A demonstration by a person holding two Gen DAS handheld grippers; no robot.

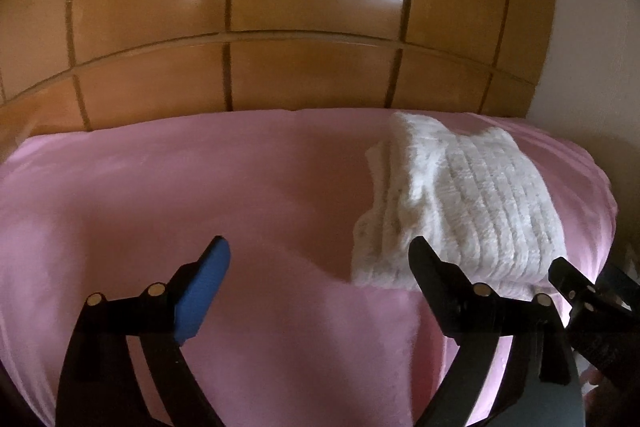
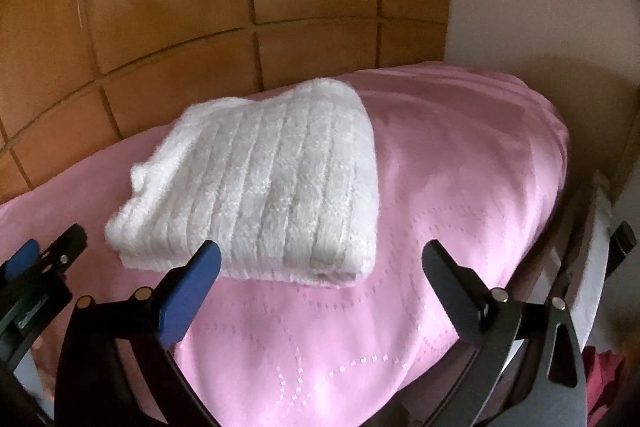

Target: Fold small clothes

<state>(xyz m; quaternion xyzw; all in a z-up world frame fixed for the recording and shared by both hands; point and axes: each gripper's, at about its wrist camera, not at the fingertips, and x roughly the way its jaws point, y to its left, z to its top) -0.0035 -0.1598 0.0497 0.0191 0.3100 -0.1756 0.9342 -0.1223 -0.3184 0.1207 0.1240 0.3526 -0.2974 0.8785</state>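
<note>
Lowest in the left wrist view, the left gripper (image 1: 320, 259) stands with its jaws spread wide and nothing between them but bare pink blanket (image 1: 160, 187). In the right wrist view the right gripper (image 2: 320, 263) is likewise released — its blue pad (image 2: 188, 291) sits in front of the near edge of the garment, and whether it brushes the pile cannot be told, but it pinches nothing.

Just beyond the fingertips lies the white knit (image 2: 256, 187), a ribbed, fluffy small garment lying folded into a thick, roughly square stack. It lies in the centre-left of the right wrist view and in the right half of the left wrist view (image 1: 460, 203), on the blanket and short of its far edge. By the look of it the folding is finished or nearly so.

It should handle as light, soft and springy — no stiffness, so a pinch on the top layer alone would peel the stack open. Better to take it at the thick near fold, lower centre of the right wrist view, pinching all layers. The looser, bunched edge at the upper left of the stack is the poor place to take hold.

Farthest back, wooden panels (image 2: 168, 27) fill the top of both views.
</note>
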